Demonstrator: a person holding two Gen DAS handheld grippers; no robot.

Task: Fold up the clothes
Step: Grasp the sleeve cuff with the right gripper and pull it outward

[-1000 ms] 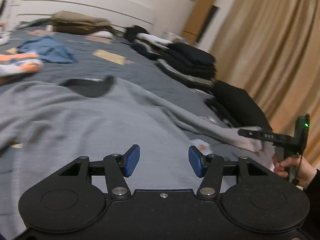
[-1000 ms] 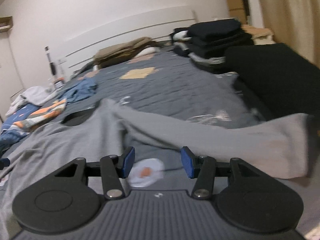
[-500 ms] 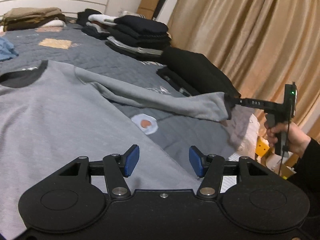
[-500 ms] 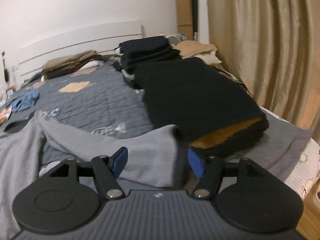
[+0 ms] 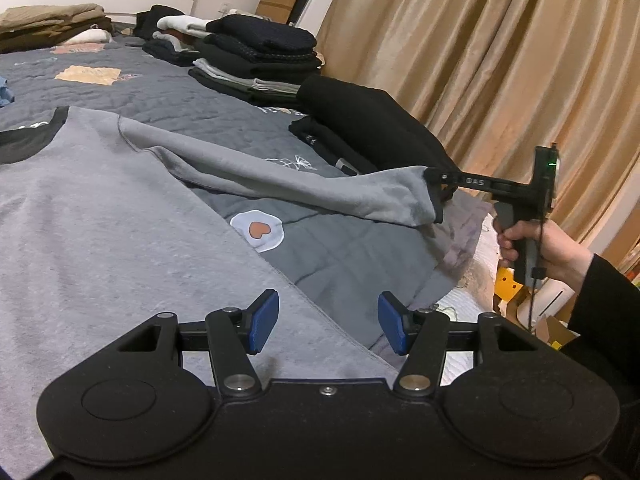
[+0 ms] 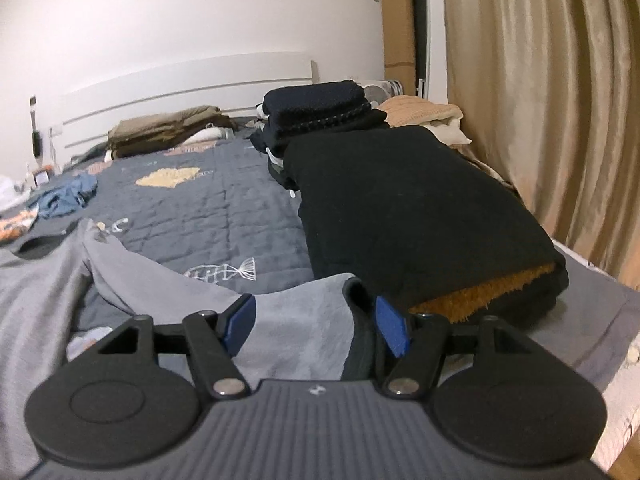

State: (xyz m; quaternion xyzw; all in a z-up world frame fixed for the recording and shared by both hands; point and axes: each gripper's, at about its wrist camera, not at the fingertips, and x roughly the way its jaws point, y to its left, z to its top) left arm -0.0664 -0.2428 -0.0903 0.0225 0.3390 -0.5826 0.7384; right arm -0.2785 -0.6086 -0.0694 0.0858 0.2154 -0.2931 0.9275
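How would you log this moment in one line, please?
left gripper open, empty | right gripper jaws just opened, grey sleeve between

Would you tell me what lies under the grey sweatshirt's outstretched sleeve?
Dark quilted bedspread with a fried-egg heart patch shows under the sleeve; whatever the sweatshirt's body covers is hidden.

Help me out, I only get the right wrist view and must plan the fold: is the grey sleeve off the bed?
Observer: Yes. The sleeve hangs clear of the quilt, stretched from the shoulder to the right gripper, whose jaws have just been opening with the cuff between them.
Operator: Where is the left gripper?
Observer: The left gripper hovers open over the sweater's side edge, gripping nothing.
Operator: Anything under the sleeve?
Observer: Only quilt, with a white heart patch.
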